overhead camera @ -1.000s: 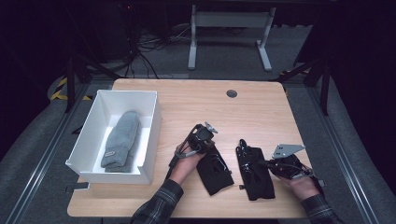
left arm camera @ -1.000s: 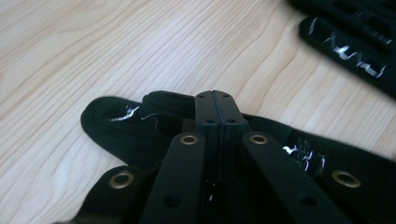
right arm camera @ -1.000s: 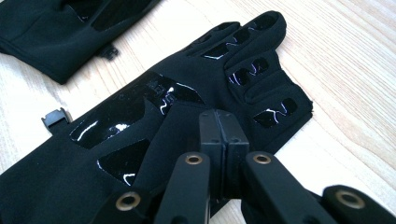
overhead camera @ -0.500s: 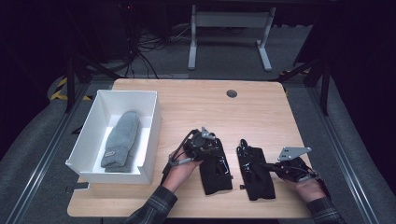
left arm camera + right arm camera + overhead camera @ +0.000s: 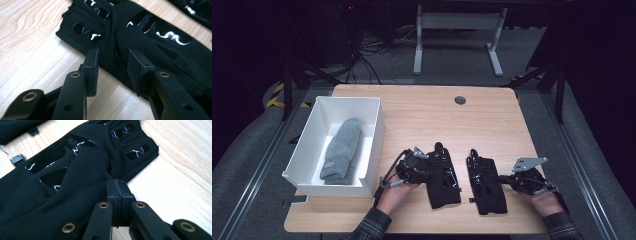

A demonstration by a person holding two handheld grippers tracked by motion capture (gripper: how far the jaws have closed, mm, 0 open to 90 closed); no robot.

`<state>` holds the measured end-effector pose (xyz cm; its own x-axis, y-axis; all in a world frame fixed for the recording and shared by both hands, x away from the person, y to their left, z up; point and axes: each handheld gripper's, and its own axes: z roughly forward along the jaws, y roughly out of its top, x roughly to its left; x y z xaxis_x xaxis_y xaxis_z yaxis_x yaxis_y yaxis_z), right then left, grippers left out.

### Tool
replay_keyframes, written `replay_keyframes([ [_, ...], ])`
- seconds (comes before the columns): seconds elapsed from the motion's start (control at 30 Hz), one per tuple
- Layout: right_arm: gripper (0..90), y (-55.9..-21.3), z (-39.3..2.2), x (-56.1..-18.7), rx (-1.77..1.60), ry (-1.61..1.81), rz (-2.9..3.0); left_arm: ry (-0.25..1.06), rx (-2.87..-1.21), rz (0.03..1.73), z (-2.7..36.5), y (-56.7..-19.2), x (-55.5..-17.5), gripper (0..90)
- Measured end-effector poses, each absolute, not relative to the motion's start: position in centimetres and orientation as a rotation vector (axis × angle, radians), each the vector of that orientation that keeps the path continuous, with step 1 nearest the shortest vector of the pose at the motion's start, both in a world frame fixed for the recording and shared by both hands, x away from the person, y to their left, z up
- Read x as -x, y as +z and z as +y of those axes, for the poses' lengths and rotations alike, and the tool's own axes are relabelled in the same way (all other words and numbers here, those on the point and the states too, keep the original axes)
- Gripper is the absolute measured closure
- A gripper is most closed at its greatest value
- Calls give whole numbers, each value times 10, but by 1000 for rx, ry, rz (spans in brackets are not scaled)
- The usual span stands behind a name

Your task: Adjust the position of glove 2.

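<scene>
Two black gloves lie flat side by side on the wooden bench (image 5: 422, 112), near its front edge and a little apart from each other. The left tongs (image 5: 428, 167) rest at the left edge of the left glove (image 5: 443, 175); their jaws have just been opening and now stand partly apart, one pad over bare wood and the other over the glove's edge, with a fold of black cloth between them but not pressed. In the left gripper view the glove's shiny patches show just beyond those tongs (image 5: 113, 68). The right tongs (image 5: 504, 179) lie at the right edge of the right glove (image 5: 484, 185) with the jaws pressed fully together; in the right gripper view the closed tips (image 5: 119, 188) sit at the edge of the glove (image 5: 62, 182), and I cannot tell whether any cloth is caught between them. At the left of the bench stands a white box (image 5: 374, 135) with a grey knitted mitten (image 5: 341, 150) lying inside it, well apart from the gloves.
</scene>
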<state>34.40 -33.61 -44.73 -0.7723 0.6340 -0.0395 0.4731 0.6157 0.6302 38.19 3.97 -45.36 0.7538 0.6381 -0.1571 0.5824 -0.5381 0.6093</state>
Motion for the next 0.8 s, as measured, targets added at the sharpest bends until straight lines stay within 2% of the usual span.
replay_keyframes([
  [0.07,900,-448,-336,-344,-906,899,2590,111,-2293,920,39,-455,-382,636],
  [0.3,900,-449,-330,-344,-883,928,2616,124,-2306,917,37,-454,-382,843],
  [0.43,900,-449,-324,-344,-859,943,2623,123,-2279,949,41,-452,-384,879],
  [0.8,900,-449,-312,-344,-829,978,2640,126,-2140,1027,54,-444,-398,892],
])
